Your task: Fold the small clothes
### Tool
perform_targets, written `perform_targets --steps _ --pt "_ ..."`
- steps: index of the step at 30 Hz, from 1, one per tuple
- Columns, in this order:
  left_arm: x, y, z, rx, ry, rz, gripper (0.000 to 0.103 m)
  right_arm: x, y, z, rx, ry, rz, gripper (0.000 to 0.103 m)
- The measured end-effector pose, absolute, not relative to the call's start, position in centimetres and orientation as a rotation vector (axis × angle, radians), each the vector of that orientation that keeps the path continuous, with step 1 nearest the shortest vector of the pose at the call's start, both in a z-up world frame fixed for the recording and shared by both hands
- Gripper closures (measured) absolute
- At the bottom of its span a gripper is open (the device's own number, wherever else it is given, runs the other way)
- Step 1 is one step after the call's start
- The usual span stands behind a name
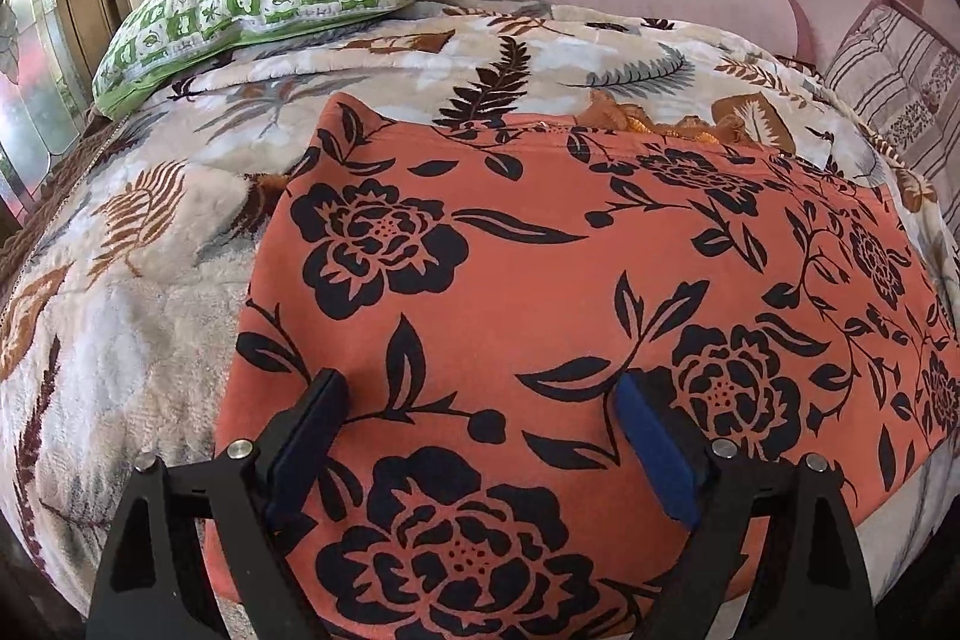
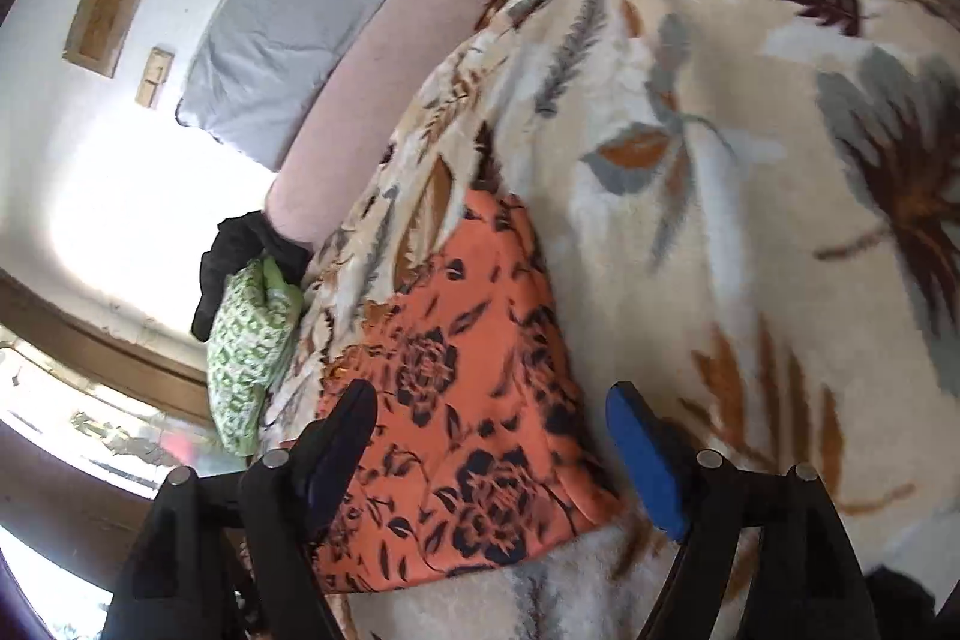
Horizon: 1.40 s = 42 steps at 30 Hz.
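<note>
A: Orange floral garment (image 1: 540,292) lies flat on the leaf-print blanket (image 1: 150,280), filling the left view's centre; spread for folding, probably.

B: Left gripper (image 1: 480,400) gapes above it, empty. Right gripper (image 2: 492,412) likewise spread, nothing pinched, over the garment's lower edge.

The garment (image 1: 540,292) is an orange cloth printed with black roses, leaves and trailing stems. In the left wrist view it lies spread flat and smooth, filling the centre and lower right of the frame, its far edge straight across the middle, with a small peak at the upper left corner. In the right wrist view the garment (image 2: 468,370) sits in the lower centre, a long panel running from mid-frame down toward the bottom edge.
</note>
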State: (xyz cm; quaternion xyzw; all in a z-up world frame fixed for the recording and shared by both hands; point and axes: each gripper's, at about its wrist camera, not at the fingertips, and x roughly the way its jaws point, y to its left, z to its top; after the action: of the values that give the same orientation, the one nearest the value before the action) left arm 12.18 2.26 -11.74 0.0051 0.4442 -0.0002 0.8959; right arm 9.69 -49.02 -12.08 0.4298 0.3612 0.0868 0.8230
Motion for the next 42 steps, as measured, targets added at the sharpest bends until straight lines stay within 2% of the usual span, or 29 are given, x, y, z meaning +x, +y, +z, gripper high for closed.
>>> perform_targets --steps 7,9,10,13,15,16,18,19,20,21,22,25,30,31,32,33,35,42 --pt "12.3 2.4 -12.2 0.012 0.907 -0.008 0.008 24.0 -48.6 -15.6 0.739 0.988 0.176 0.026" --pt "12.2 2.4 -12.2 0.016 0.899 -0.011 0.008 25.6 -48.2 -16.8 0.716 1.059 0.144 0.055" --pt "12.2 2.4 -12.3 0.017 0.895 -0.014 0.007 26.0 -47.7 -16.5 0.689 1.067 0.158 0.089" --pt "12.2 2.5 -12.4 0.016 0.887 -0.021 0.007 25.4 -45.9 -13.8 0.557 1.001 0.136 0.092" --pt "12.3 2.4 -12.3 0.014 0.894 -0.021 0.006 26.0 -45.5 -14.7 0.502 1.039 0.070 0.092" --pt "12.5 2.6 -12.0 0.010 0.907 -0.029 0.007 26.4 -45.2 -16.0 0.469 1.081 0.049 0.086" --pt "12.3 3.5 -10.8 -0.030 0.914 -0.053 0.007 25.7 -45.1 -15.8 0.480 1.037 0.034 0.081" --pt "11.9 4.5 -9.9 -0.062 0.888 -0.040 0.007 25.0 -45.4 -15.1 0.496 1.017 0.019 0.070" --pt "11.4 5.6 -9.0 -0.094 0.864 -0.016 0.007 24.3 -45.4 -14.2 0.499 0.991 -0.008 0.044" --pt "10.8 6.8 -8.3 -0.132 0.848 0.001 0.007 23.3 -45.5 -13.1 0.490 0.952 -0.051 0.033" --pt "10.0 8.2 -7.6 -0.182 0.836 0.004 0.007 22.0 -45.3 -11.8 0.484 0.894 -0.080 0.029" --pt "7.5 12.1 -7.3 -0.336 0.855 -0.005 0.007 18.5 -43.5 -8.7 0.508 0.813 0.017 0.029" --pt "5.3 14.7 -9.9 -0.498 0.924 -0.042 0.007 13.3 -37.7 -8.3 0.550 0.850 0.310 0.029" --pt "5.4 14.8 -10.7 -0.527 0.947 -0.061 0.019 12.9 -36.6 -9.1 0.556 0.882 0.342 0.028" --pt "5.7 14.8 -11.8 -0.536 1.005 -0.072 0.039 12.8 -35.8 -10.4 0.555 0.919 0.347 0.028" --pt "6.0 14.8 -13.0 -0.505 1.072 -0.026 0.083 12.9 -35.2 -11.7 0.543 0.961 0.324 0.028" --pt "5.5 15.6 -12.9 -0.556 1.060 -0.045 0.085 13.3 -34.6 -14.9 0.526 1.080 0.260 0.028" --pt "4.6 14.5 -11.9 -0.452 1.059 -0.038 0.087 13.1 -34.9 -15.1 0.588 1.048 0.280 0.028"
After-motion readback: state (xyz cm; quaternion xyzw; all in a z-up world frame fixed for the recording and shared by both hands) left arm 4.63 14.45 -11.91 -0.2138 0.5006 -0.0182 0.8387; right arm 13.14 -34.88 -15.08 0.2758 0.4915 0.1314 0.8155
